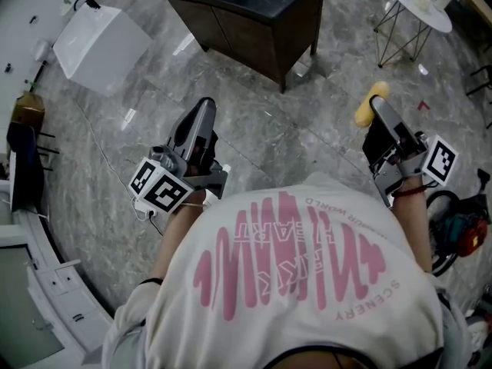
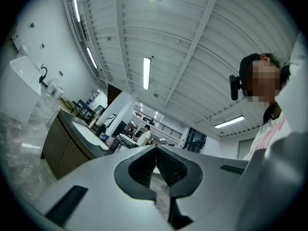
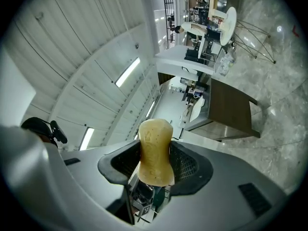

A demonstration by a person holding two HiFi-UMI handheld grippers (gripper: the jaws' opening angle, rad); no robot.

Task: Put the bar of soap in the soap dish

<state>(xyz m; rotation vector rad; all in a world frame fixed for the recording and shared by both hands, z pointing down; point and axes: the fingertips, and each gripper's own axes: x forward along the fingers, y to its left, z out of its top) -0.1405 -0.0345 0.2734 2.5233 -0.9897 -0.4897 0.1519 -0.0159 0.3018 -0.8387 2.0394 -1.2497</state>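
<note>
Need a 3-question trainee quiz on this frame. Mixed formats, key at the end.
1. Multiple choice: what is between the jaws of the right gripper? A) a sponge B) a yellow bar of soap C) nothing
2. True or false: the left gripper is clamped on an object.
3. Short answer: does the soap rest on the dark cabinet?

Key
1. B. The jaws grip the bar at its narrow middle.
2. False. Its jaws are together with nothing between them.
3. No. It is held in the air over the grey floor, apart from the cabinet.
</note>
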